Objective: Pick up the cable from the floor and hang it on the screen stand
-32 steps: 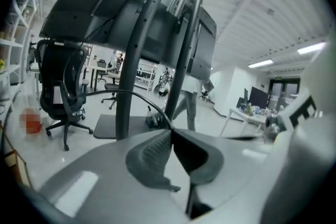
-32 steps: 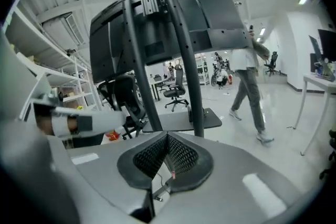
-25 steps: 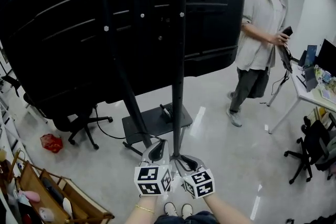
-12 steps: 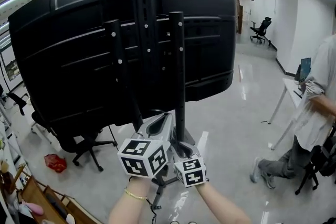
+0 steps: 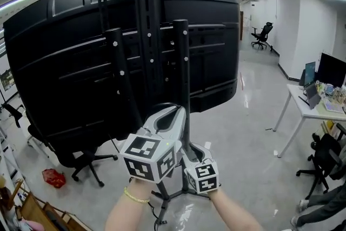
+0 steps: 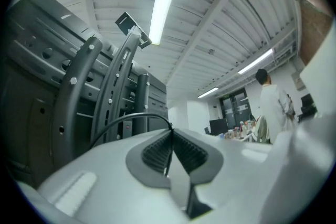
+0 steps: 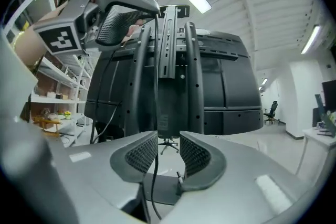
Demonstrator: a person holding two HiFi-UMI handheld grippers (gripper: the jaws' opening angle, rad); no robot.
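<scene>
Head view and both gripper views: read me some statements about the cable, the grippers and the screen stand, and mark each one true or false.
1. The left gripper is shut on the cable. True.
2. The right gripper is clamped tight on the cable. False: its jaws stand apart, having just been closing somewhat, and the cable runs loose between them.
3. The head view shows the back of the screen. True.
4. The cable is already draped over the screen stand. False: the left gripper holds it up in front of the stand, and it runs down through the right gripper's jaws.
</scene>
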